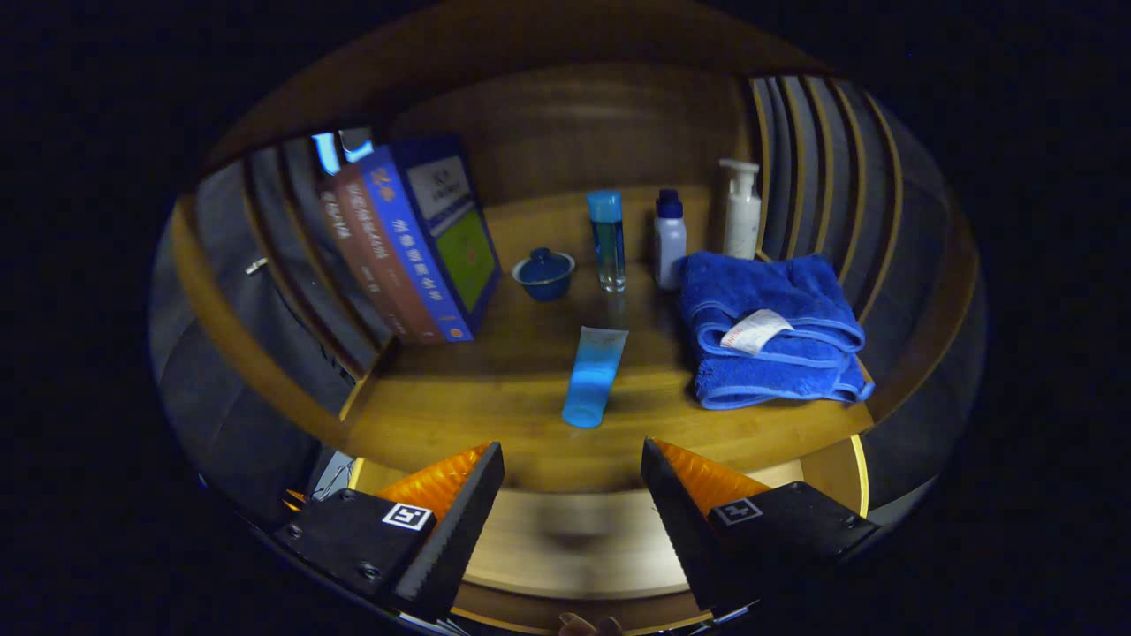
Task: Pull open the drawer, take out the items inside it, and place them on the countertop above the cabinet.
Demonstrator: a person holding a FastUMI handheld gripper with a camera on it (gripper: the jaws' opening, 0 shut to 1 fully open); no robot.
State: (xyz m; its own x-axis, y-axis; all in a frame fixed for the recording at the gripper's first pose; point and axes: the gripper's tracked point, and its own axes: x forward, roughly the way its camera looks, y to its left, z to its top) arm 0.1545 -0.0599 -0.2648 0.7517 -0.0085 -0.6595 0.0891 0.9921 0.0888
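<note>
Gripper [573, 459] spread wide and empty, light blue tube [595, 375] lying flat on the countertop [459, 415] just ahead of the fingers; likely light, soft, slippery, best pinched across its firmer cap end.

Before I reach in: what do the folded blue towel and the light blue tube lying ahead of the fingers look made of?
Folded blue towel: soft terry cloth, matte, going by its fuzzy pile and stitched hems. Light blue tube: probably flexible plastic, smooth and slightly glossy, with a flat crimped end. The gripper is open, holding nothing.
</note>
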